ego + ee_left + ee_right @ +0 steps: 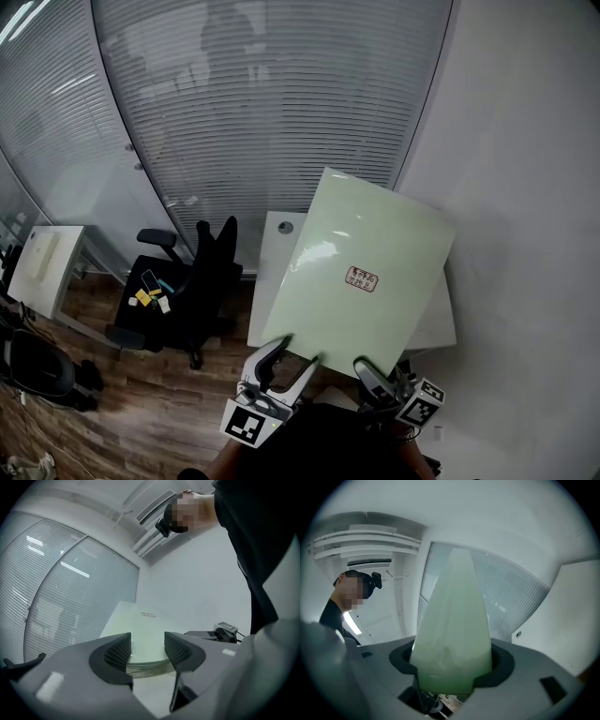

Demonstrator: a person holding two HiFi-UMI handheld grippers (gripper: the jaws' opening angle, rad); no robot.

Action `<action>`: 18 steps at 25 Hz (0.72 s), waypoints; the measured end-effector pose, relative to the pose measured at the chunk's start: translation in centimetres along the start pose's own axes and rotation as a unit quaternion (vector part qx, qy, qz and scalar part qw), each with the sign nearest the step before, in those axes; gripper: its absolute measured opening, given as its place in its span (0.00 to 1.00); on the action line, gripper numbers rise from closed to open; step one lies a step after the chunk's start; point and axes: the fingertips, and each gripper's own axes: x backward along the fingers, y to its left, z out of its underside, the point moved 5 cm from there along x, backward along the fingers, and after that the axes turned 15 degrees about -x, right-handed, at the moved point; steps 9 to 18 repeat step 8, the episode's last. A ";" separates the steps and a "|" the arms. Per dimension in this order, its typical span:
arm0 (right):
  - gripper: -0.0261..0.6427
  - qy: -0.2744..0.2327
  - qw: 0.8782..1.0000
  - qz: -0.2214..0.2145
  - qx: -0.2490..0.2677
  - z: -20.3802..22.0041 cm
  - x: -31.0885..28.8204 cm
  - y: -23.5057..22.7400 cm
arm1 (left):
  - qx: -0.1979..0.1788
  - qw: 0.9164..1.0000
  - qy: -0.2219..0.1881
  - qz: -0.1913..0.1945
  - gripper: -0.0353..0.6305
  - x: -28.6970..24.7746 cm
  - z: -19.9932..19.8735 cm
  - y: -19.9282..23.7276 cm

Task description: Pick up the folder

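A pale green folder (361,272) with a small red label hangs tilted in the air above a white desk (272,246). My right gripper (370,367) is shut on the folder's lower edge. In the right gripper view the folder (454,620) fills the space between the jaws of my right gripper (452,667) and rises away edge-on. My left gripper (298,354) is at the folder's lower left corner, open. In the left gripper view the folder (140,625) lies across the gap of my left gripper (147,648), with both jaws apart from it.
A black office chair (202,281) stands left of the desk, with small items on a second seat (148,295). Another white desk (42,262) is at the far left. A glass wall with blinds (272,103) runs behind, and a white wall (525,234) on the right.
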 end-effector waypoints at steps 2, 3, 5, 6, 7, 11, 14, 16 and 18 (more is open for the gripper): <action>0.49 0.000 1.000 0.003 0.002 0.0 0.1 0.1 | 0.002 1.000 0.000 0.002 0.39 0.0 -0.1 -0.1; 0.49 0.000 1.000 0.004 0.002 0.0 0.0 0.1 | 0.003 1.000 0.000 0.002 0.39 -0.1 0.0 0.0; 0.49 0.000 1.000 0.005 0.002 -0.1 -0.1 0.0 | 0.003 1.000 0.002 0.004 0.39 -0.2 0.1 0.1; 0.49 0.000 1.000 0.005 0.002 -0.1 -0.2 0.0 | 0.004 1.000 0.003 0.004 0.39 -0.2 0.2 0.2; 0.49 0.001 1.000 0.006 0.003 -0.1 -0.3 -0.1 | 0.004 1.000 0.004 0.005 0.39 -0.3 0.3 0.2; 0.49 0.001 1.000 0.007 0.003 -0.2 -0.4 -0.1 | 0.003 1.000 0.005 0.006 0.39 -0.3 0.3 0.3; 0.49 0.001 1.000 0.007 0.003 -0.2 -0.4 -0.1 | 0.003 1.000 0.005 0.006 0.39 -0.3 0.3 0.3; 0.49 0.001 1.000 0.007 0.003 -0.2 -0.4 -0.1 | 0.003 1.000 0.005 0.006 0.39 -0.3 0.3 0.3; 0.49 0.001 1.000 0.007 0.003 -0.2 -0.4 -0.1 | 0.003 1.000 0.005 0.006 0.39 -0.3 0.3 0.3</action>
